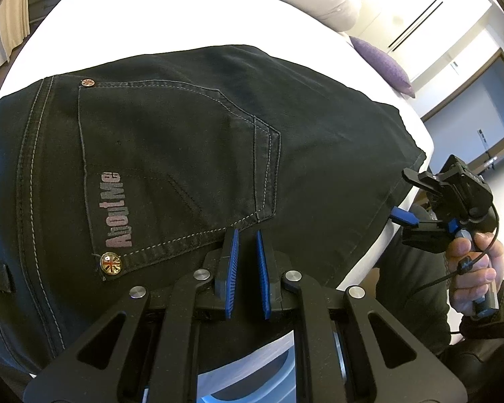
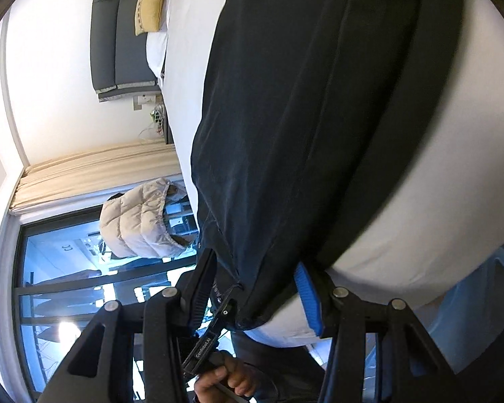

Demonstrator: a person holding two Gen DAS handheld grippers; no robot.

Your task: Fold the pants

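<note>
Black denim pants [image 1: 191, 141] lie flat on the white bed [image 1: 171, 10], back pocket up. We see the left gripper [image 1: 247, 245] clenched, tips near the pocket corner. Right gripper [image 2: 255, 288] stands released, jaws astride the pants' edge at the mattress side.

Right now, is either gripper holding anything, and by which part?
The left gripper looks pinched on the pants near the back pocket's lower corner. The right gripper straddles their edge, jaws open, not gripping.
</note>
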